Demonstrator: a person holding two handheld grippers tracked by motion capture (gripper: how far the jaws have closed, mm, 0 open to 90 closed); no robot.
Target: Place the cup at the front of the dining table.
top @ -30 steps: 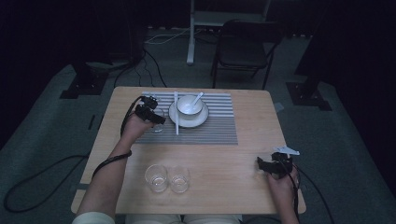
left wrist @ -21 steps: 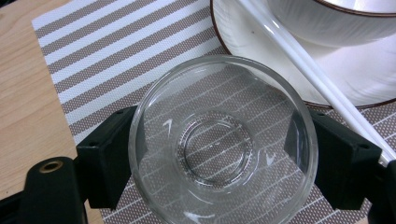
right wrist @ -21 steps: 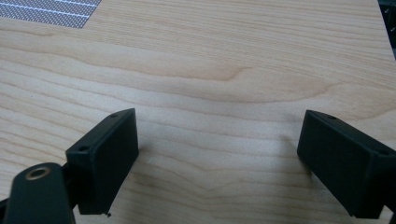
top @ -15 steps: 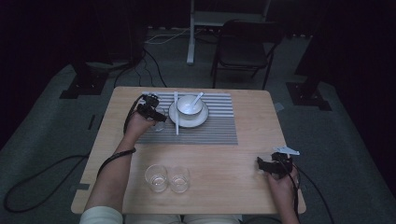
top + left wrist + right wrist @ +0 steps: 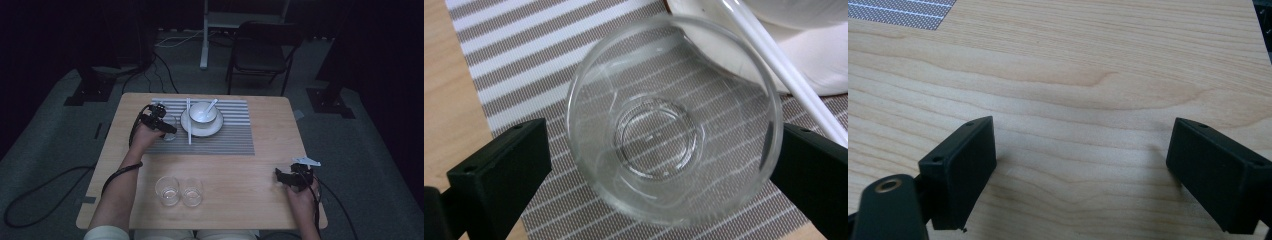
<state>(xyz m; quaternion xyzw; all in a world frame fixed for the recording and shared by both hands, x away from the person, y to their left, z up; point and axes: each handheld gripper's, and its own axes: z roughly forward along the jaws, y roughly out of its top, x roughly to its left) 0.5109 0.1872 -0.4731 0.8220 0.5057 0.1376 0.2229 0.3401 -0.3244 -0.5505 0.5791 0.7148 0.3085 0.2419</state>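
A clear empty glass stands upright on the striped placemat, just left of the white plate. My left gripper straddles this glass. Its jaws have just been opening with the glass between them, and a gap shows between the left finger and the glass wall. The right finger stands close to the rim. My right gripper is open over bare wood, and the high view places it at the table's front right.
A white bowl with a spoon sits on the plate. White chopsticks lie across the plate's left edge. Two more empty glasses stand near the front edge of the wooden table. A chair is beyond.
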